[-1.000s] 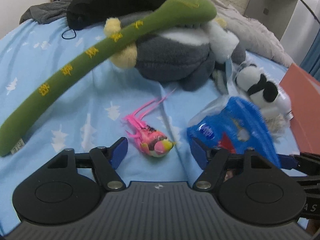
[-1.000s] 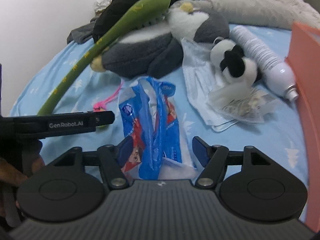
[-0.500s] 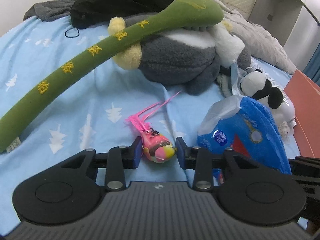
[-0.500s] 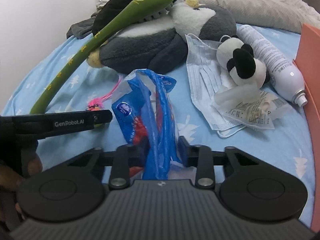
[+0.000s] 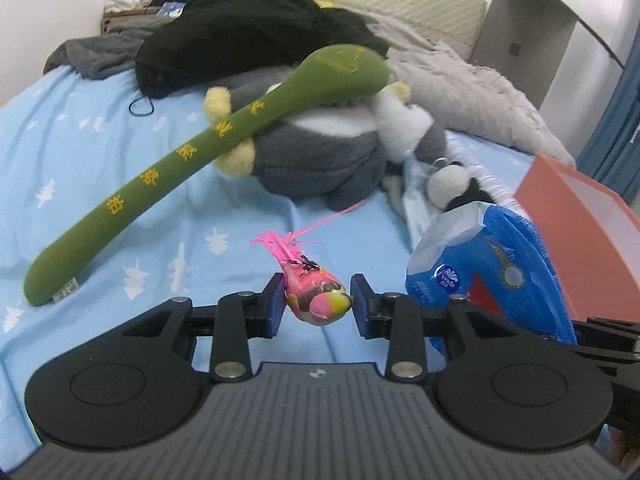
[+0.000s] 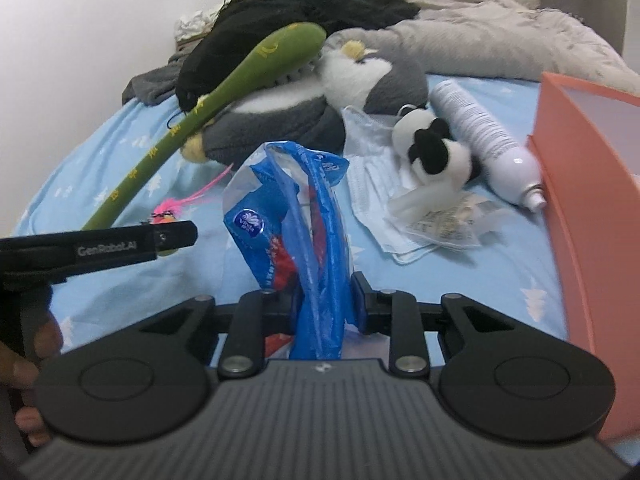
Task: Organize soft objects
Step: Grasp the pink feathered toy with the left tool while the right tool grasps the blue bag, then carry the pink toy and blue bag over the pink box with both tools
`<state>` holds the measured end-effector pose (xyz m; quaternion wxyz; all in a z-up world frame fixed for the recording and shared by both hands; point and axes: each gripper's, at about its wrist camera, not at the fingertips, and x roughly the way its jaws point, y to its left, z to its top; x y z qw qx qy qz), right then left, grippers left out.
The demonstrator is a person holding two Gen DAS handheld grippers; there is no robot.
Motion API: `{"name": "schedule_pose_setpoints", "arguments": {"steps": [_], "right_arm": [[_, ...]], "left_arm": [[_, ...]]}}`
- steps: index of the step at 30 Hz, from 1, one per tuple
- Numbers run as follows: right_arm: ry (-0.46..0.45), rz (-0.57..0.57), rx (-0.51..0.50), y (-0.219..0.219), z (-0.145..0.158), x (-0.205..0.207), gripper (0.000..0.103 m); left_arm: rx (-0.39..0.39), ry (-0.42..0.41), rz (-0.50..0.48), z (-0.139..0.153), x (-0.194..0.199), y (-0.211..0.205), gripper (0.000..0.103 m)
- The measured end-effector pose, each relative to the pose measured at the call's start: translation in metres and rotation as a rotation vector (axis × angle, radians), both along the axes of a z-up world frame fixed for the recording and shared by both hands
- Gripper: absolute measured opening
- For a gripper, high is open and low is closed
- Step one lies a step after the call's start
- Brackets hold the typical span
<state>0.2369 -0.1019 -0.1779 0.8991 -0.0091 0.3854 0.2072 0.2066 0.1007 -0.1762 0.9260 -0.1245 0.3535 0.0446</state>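
Note:
My left gripper [image 5: 317,306] is shut on a small pink bird toy [image 5: 316,300] with pink tail feathers, held a little above the blue bedsheet [image 5: 80,168]. My right gripper [image 6: 322,306] is shut on a blue tissue pack [image 6: 296,216], which stands up between its pads; the same tissue pack [image 5: 492,276] shows at the right of the left wrist view. Behind lie a long green plush [image 5: 200,160], a grey penguin plush [image 5: 320,160] and a small panda plush [image 6: 436,148].
An orange box [image 6: 588,184] stands at the right edge. A white spray bottle [image 6: 480,136], a face mask [image 6: 372,168] and a crumpled wrapper [image 6: 444,224] lie near the panda. Black and grey clothes [image 5: 248,32] are piled at the back. A hand [image 6: 24,364] holds the left gripper.
Both grippers closed from open: the left on the pink bird, the right on the blue tissue pack. Both then rose, lifting their objects off the sheet.

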Motion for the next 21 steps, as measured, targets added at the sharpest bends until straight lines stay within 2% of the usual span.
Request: {"name": "schedule_pose_setpoints", "arguments": {"steps": [7,11,21], "right_arm": [[-0.041,-0.048,0.039,-0.017,0.028,-0.035,0.029],[-0.067,-0.072,0.061,-0.029,0.05,-0.051,0.029],[-0.131,-0.153,0.066,-0.064,0.088,-0.076,0.029]], "left_arm": [[0.027,-0.024,-0.029,0.031,-0.032,-0.026,0.04],[0.016,-0.039,-0.058,0.049,-0.047,-0.043,0.04],[-0.001,-0.099,-0.168,0.087,-0.059,-0.089,0.04]]}}
